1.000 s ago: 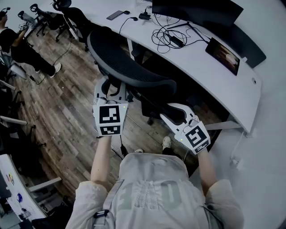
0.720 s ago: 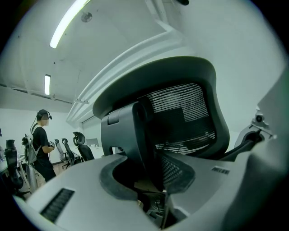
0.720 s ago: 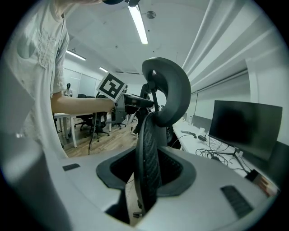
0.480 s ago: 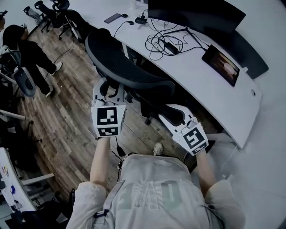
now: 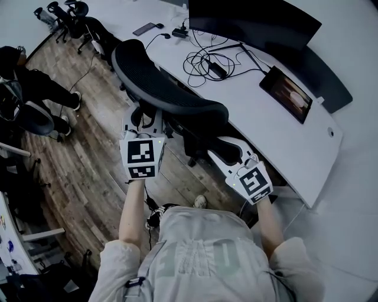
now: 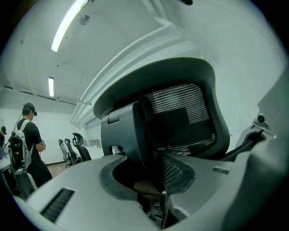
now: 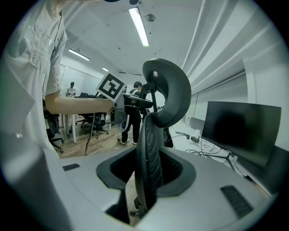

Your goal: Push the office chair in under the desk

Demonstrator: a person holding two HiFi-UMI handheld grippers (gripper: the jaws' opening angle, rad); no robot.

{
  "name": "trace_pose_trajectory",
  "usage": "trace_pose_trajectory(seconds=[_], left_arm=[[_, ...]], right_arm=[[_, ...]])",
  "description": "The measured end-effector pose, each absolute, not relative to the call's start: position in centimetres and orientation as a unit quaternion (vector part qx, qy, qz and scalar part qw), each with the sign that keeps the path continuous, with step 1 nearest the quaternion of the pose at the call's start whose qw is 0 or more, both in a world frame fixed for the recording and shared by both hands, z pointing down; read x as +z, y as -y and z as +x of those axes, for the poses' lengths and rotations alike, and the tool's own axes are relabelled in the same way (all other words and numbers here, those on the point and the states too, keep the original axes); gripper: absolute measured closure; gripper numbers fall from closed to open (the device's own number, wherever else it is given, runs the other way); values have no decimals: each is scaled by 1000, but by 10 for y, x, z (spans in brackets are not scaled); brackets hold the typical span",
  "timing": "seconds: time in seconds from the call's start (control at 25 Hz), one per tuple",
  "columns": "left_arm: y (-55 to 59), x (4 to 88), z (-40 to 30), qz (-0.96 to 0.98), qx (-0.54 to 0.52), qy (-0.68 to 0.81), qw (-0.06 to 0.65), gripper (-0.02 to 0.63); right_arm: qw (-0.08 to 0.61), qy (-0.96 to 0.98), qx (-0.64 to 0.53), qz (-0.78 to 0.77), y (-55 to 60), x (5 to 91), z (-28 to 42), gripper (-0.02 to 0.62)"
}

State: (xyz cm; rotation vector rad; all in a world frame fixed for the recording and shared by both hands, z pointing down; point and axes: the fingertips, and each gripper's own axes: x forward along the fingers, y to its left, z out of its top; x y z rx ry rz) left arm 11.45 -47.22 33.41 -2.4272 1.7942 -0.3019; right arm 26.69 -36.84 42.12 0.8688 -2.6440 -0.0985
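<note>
Gripping the office chair by its mesh backrest from behind, one claw per side. With the left gripper: jaws half spread, pinching the backrest's thick left frame edge, pads on it. With the right gripper: same deal, jaws half spread and pinching the right rim, seen edge-on between the pads (headrest curling over just above).

Parked on the wood floor at the near curved edge of the white desk, backrest lying along that edge and outside it. Seat and base mostly hidden below the backrest, so no telling how far under. Only a narrow gap between backrest top and desk edge.

Open floor off the chair's left side and behind it, back to a shoe under the operator. Further left, well apart: a standing person. More chairs by the desk's far left end.

On the desk, set back from the near edge: tangled cables, a phone, a dark monitor and a lit tablet toward the right end. Desk's right end just beyond the right gripper.
</note>
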Motion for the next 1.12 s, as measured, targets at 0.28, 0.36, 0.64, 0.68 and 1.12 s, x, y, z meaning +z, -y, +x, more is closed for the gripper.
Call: trace_pose_trajectory(seconds=[0.28,0.36,0.64,0.68,1.12], left_arm=[[488,334,130,-798,-103,-591,51,494],[491,334,133,-798,-102,-592,52,494],[499,333,143,-797,-102,-594,53,494],[500,333,144,-796,-103,-594,52,494],[516,335,160,-796,-106,-593,52,494]], right_arm=[[176,932,-42,313,384,420,283,460],[174,932,-43,314,387,420,286,460],[174,933,-45,312,396,420,296,460],[174,933,-44,311,397,420,297,460],[175,930,-48,319,413,422,314,460]])
